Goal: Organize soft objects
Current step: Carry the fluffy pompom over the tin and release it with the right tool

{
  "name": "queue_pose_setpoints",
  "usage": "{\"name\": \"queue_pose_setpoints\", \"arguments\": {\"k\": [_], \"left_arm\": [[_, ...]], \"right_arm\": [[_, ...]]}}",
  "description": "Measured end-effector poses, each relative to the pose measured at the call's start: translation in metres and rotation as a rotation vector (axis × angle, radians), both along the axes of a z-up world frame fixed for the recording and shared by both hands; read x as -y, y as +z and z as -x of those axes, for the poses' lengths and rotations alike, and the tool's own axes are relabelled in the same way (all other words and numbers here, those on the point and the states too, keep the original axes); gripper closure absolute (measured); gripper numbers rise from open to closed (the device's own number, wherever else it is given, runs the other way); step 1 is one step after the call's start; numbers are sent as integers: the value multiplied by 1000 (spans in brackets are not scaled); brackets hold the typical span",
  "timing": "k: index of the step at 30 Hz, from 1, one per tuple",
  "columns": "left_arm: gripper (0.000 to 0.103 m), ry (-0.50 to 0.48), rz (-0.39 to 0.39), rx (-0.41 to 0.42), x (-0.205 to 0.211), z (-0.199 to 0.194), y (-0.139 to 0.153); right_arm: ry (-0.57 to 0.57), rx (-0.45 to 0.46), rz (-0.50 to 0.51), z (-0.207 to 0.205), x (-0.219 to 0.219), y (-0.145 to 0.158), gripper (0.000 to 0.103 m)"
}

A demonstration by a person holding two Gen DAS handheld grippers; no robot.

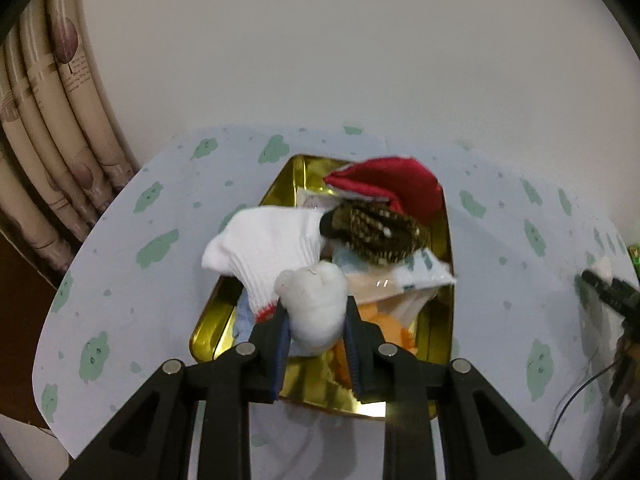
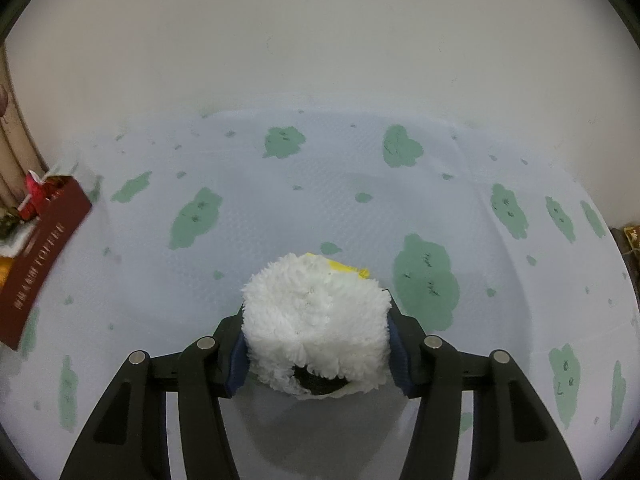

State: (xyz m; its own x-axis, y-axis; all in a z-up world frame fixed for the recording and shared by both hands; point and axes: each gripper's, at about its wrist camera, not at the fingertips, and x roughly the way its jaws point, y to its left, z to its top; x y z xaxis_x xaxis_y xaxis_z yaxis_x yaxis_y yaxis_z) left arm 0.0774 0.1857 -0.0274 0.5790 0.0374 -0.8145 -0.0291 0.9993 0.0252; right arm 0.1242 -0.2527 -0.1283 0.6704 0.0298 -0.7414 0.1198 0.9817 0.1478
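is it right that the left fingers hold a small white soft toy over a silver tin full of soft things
Not quite: the tin is gold, not silver. The left wrist view shows the left gripper shut on the small white soft toy above that gold tin full of soft things.

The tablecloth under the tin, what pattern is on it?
The tablecloth is pale blue with green cloud-like blotches, clearest in the right wrist view.
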Motion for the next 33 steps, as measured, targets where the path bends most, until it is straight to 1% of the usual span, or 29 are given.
{"name": "queue_pose_setpoints", "arguments": {"k": [5, 7, 10, 14, 16, 17, 20, 22, 23, 25, 28, 33], "left_arm": [[78, 9, 37, -15, -1, -4, -15], [78, 6, 40, -16, -3, -4, -19], [77, -3, 36, -13, -6, -4, -23], [74, -2, 47, -34, -10, -3, -31], [70, -5, 54, -40, -11, -2, -33], [66, -8, 62, -43, -11, -2, -34], [63, -27, 86, -50, -13, -1, -32], [48, -45, 114, -38, -15, 1, -29], [39, -46, 127, -23, -15, 4, -26], [37, -63, 154, 5, -16, 7, -22], [34, -57, 159, 16, -16, 8, -19], [34, 24, 177, 47, -33, 15, -11]], "right_arm": [[64, 40, 1, -2, -26, 26, 50], [99, 55, -5, -2, -41, 38, 50], [173, 90, -6, -2, -70, 58, 50], [278, 114, -18, -3, -114, 78, 50], [331, 122, -16, -4, -135, 85, 50], [365, 126, -13, -5, -150, 88, 50], [436, 127, 2, -8, -185, 95, 50], [477, 127, 10, -11, -204, 97, 50], [493, 129, 14, -12, -213, 98, 50], [518, 132, 23, -16, -228, 101, 50], [549, 139, 26, -22, -250, 108, 50], [609, 143, 11, -48, -287, 124, 50]]}}
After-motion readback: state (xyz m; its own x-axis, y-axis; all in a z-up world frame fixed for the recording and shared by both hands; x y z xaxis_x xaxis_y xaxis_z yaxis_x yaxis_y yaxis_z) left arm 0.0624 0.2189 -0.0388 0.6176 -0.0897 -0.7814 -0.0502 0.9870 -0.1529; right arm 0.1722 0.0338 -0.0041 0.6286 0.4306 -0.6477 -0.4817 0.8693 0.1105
